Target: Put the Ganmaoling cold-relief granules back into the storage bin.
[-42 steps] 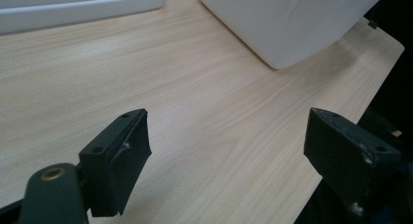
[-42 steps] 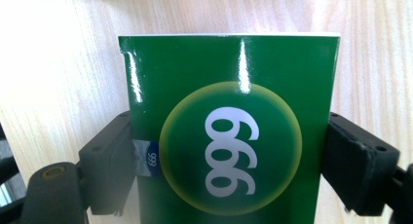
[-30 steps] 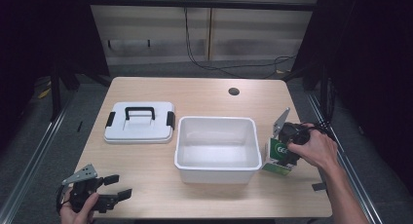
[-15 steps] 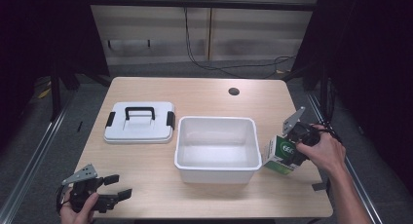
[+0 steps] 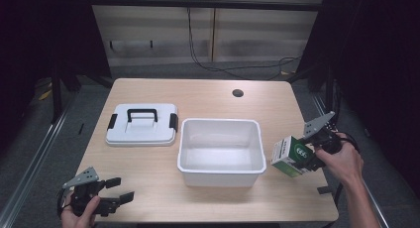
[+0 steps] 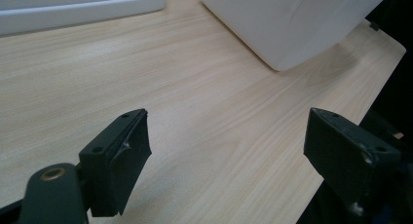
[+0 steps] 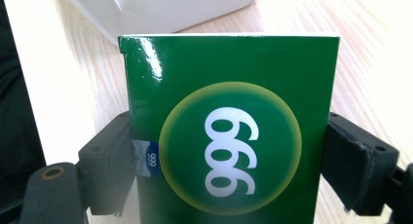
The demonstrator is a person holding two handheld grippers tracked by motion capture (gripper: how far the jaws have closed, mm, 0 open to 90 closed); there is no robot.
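Bin [image 5: 219,172] beside gripped green box [image 5: 291,155] — lid [image 5: 142,125] well apart

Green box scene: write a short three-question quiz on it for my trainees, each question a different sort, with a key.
1. True or false: the right gripper clamps the green box.
2. Where does the lid lie? A) on the tub B) on the table beside the tub
3. Fill in: the left gripper's jaws are ____.

Key:
1. True.
2. B; the tub stands uncovered.
3. Open, holding nothing.
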